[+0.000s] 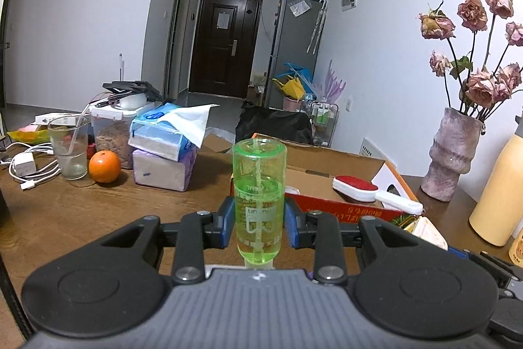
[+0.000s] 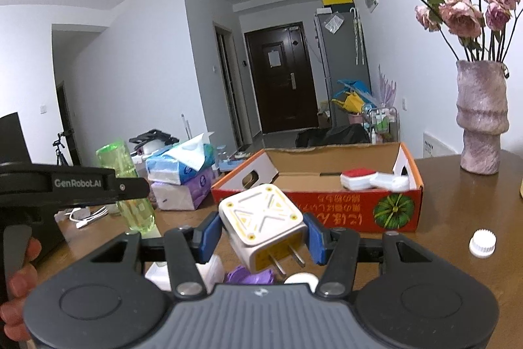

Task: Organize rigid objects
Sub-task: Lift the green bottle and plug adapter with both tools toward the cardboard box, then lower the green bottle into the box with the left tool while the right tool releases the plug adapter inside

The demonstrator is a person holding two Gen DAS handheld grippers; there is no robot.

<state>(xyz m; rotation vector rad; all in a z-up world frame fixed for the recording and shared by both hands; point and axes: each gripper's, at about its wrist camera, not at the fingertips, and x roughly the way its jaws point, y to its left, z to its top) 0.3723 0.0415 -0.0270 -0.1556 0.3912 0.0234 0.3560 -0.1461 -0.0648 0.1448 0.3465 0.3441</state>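
My left gripper [image 1: 260, 226] is shut on a clear green spray bottle [image 1: 259, 195], which stands bottom up with green liquid in its lower half. In the right wrist view the same bottle [image 2: 129, 182] shows at the left, behind the left gripper's black body. My right gripper [image 2: 263, 236] is shut on a white and yellow plug adapter [image 2: 263, 223], prongs toward the camera. Ahead of both lies an open red cardboard box [image 2: 327, 213] [image 1: 340, 208] holding a white brush with a red pad [image 1: 356, 187] [image 2: 358, 177].
On the wooden table [image 1: 81, 211]: tissue packs [image 1: 163, 152], an orange [image 1: 104, 166], a glass [image 1: 68, 149], white cables [image 1: 26, 167], a pink vase of dried roses [image 2: 482, 116], a cream bottle [image 1: 498, 188], a white cap [image 2: 482, 242]. A hand [image 2: 16, 283] grips the left tool.
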